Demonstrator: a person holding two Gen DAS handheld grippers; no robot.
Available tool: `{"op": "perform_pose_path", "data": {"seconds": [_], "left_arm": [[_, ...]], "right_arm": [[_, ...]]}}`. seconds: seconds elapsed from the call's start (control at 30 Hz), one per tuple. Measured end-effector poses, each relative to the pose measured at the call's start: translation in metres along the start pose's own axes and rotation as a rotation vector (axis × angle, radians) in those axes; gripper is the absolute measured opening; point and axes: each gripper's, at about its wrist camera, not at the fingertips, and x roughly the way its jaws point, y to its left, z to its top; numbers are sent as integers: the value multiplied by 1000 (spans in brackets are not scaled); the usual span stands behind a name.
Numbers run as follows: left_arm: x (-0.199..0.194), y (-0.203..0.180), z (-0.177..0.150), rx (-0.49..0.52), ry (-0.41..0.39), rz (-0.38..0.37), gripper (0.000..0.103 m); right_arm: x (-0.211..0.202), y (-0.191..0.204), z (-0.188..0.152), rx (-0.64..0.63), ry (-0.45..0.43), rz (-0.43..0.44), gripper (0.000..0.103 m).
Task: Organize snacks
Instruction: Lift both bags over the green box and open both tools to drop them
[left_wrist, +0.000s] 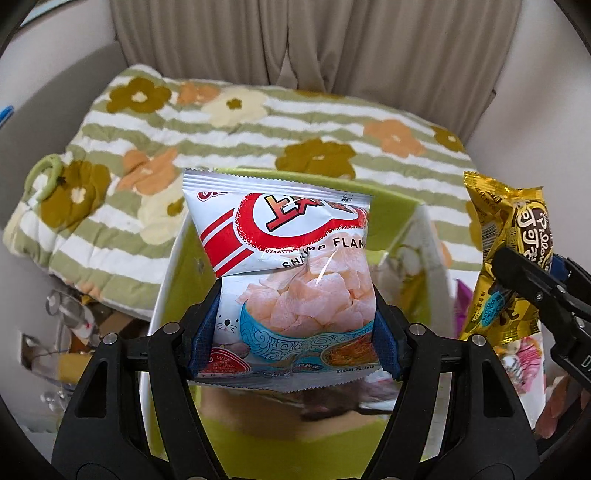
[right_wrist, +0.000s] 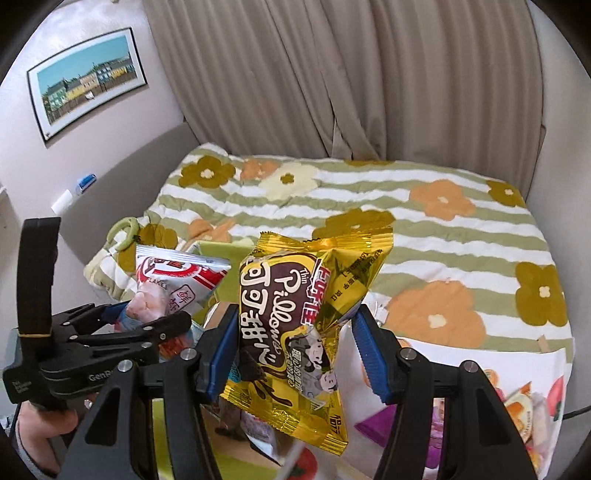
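Left gripper (left_wrist: 295, 328) pinches the shrimp flakes bag (left_wrist: 284, 266); right gripper (right_wrist: 295, 350) pinches the gold Pillows pack (right_wrist: 295, 332); lower both squarely into the green box (left_wrist: 391, 218), releasing gently.

both grippers are black plastic with a matte finish. the left gripper (left_wrist: 295, 325) has two triangular, cut-out finger arms joined by round silver pins, and dark blue ribbed pads (left_wrist: 207, 325) line its inner faces. the right gripper (right_wrist: 295, 343) is built the same way, with brighter blue ridged pads (right_wrist: 371, 354). seen from the right wrist view, the left unit carries small screws, white lettering on its side, and a black upright strap bound by a thin yellow band.
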Motion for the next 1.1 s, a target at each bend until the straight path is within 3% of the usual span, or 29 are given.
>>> {"op": "perform_pose_path", "data": {"seconds": [0.13, 0.23, 0.27, 0.3, 0.33, 0.6, 0.87, 0.97, 1.0, 1.03, 1.1], "left_arm": [[26, 13, 7, 16, 38, -25, 68], [41, 16, 14, 40, 56, -42, 73], [44, 16, 16, 51, 55, -37, 82], [45, 15, 17, 63, 56, -23, 98], [47, 15, 18, 75, 56, -7, 103], [38, 25, 1, 87, 51, -15, 103], [30, 42, -10, 19, 47, 17, 103], [30, 48, -14, 0, 53, 37, 103], [30, 48, -15, -2, 52, 42, 103], [29, 49, -16, -4, 53, 45, 103], [27, 48, -20, -9, 51, 52, 103]], "right_arm": [[22, 3, 3, 19, 46, -16, 56], [36, 3, 4, 31, 77, -29, 56], [41, 5, 5, 34, 84, -33, 56], [44, 5, 5, 38, 89, -38, 56], [46, 5, 5, 41, 95, -43, 56], [66, 7, 8, 36, 152, -71, 56], [92, 9, 10, 39, 196, -15, 58], [100, 8, 8, 40, 217, 14, 71], [102, 8, 7, 36, 221, 20, 88], [102, 8, 6, 30, 223, 23, 95], [100, 8, 3, 18, 217, 21, 96]]}}
